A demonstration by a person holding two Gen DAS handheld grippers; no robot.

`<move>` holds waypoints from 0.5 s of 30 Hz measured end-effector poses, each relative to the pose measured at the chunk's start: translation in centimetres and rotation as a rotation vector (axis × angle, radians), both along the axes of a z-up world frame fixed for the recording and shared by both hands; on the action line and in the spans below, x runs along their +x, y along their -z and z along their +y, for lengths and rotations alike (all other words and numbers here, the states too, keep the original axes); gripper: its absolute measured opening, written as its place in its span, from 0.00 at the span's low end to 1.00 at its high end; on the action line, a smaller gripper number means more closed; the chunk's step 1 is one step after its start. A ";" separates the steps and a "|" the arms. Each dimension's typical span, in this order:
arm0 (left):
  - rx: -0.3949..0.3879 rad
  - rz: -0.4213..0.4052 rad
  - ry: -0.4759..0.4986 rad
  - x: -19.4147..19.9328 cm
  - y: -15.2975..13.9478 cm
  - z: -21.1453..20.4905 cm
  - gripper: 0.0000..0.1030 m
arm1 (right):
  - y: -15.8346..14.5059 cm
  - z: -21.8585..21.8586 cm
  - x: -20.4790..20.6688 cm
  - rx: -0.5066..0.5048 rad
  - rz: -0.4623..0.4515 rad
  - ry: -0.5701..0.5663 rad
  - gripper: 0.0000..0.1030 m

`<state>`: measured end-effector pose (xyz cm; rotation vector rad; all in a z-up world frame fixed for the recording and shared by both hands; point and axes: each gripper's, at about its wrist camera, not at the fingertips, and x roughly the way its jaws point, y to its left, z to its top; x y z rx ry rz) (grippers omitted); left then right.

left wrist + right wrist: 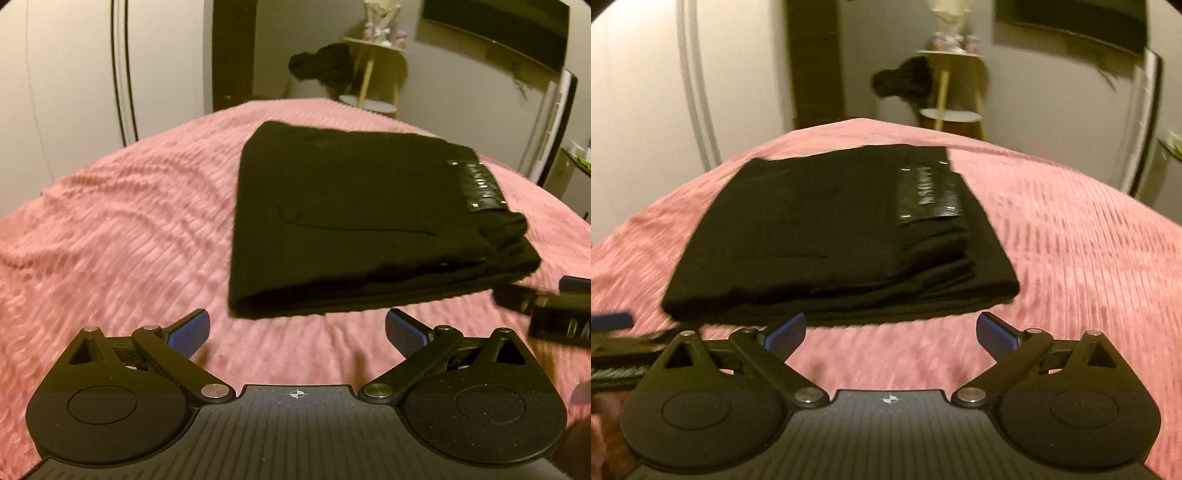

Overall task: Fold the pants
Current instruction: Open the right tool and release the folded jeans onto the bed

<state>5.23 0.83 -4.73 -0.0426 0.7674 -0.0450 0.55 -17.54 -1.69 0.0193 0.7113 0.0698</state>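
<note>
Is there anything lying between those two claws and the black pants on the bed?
Nothing visible. Only bare pink blanket lies between the open left gripper and the folded pants, and the same holds for the open right gripper. Neither touches the pants.

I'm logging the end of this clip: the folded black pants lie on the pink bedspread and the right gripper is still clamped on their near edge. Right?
Not quite. The right gripper is open and empty, short of the folded black pants, as the right wrist view shows. They do lie on the pink bedspread.
</note>
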 end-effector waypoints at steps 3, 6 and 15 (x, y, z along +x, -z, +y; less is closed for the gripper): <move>-0.006 0.009 0.010 -0.7 -0.4 -0.4 1.00 | -0.6 0.2 -1.5 0.009 0.004 -0.018 0.96; -0.013 0.013 0.001 -1.4 -0.8 -0.4 1.00 | -1.4 -0.2 -2.3 0.022 -0.018 0.027 0.96; 0.011 0.022 -0.001 -2.4 -0.7 -0.7 1.00 | -1.9 0.1 -3.4 -0.005 -0.045 0.059 0.96</move>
